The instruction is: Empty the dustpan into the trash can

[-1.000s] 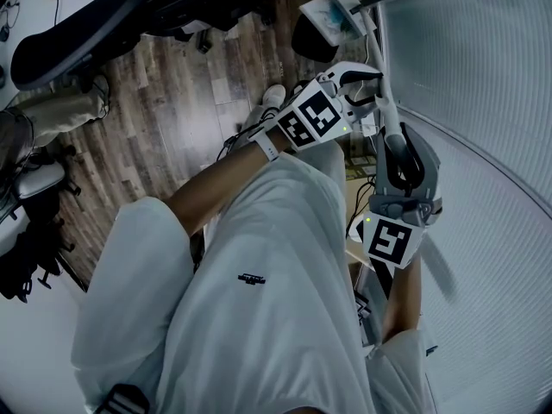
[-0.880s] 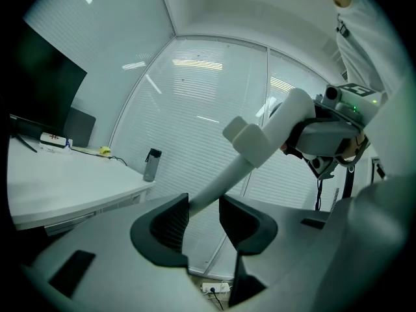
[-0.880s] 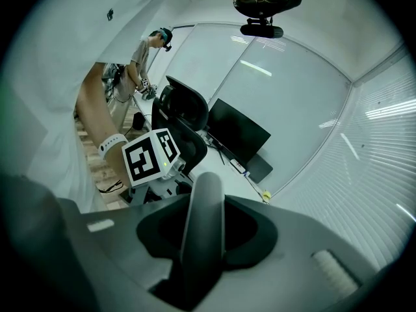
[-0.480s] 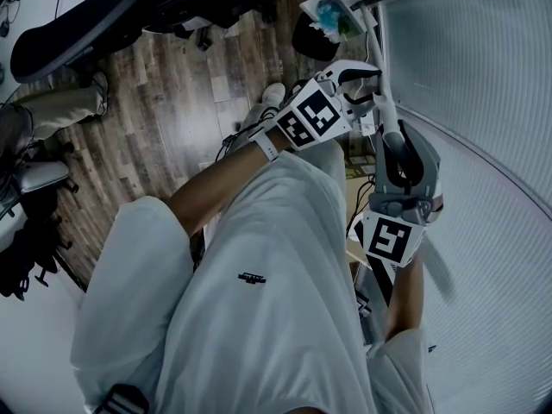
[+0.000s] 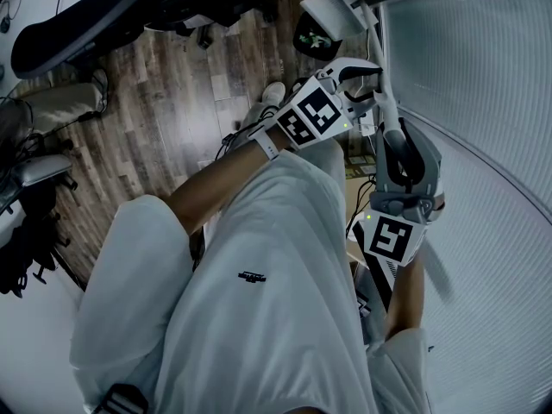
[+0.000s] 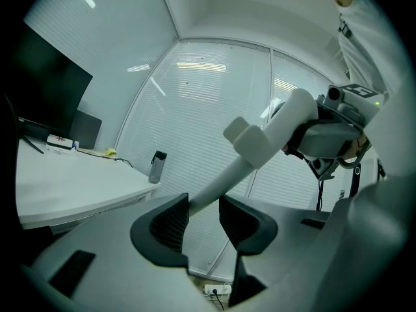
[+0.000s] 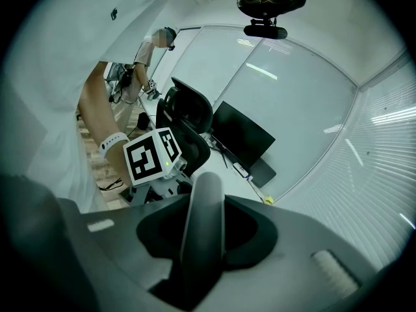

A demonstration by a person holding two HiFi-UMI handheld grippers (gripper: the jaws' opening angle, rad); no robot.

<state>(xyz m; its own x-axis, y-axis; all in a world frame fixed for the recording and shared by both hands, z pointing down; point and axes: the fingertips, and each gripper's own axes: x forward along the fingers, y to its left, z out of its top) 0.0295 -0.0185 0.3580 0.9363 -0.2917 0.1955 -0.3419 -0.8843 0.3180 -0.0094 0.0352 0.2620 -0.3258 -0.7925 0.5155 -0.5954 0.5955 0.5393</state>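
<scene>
While left gripper (image 6: 203, 203) and right gripper (image 7: 205, 229) jaws pinch the handle (image 5: 377, 50), the dustpan (image 5: 332, 9) seems mid-dump over the trash can (image 5: 312, 38); tilt steeper.

1. The pale dustpan (image 5: 332, 5) hung tilted beyond the left claw (image 5: 360, 76). Its long handle (image 5: 385, 110) ran back through that claw and the right claw (image 5: 395, 145), both clamped on it.
2. The dark, round trash can (image 5: 312, 40) stood on the floor (image 5: 172, 102) just below the pan, litter (image 5: 317, 38) inside.
</scene>
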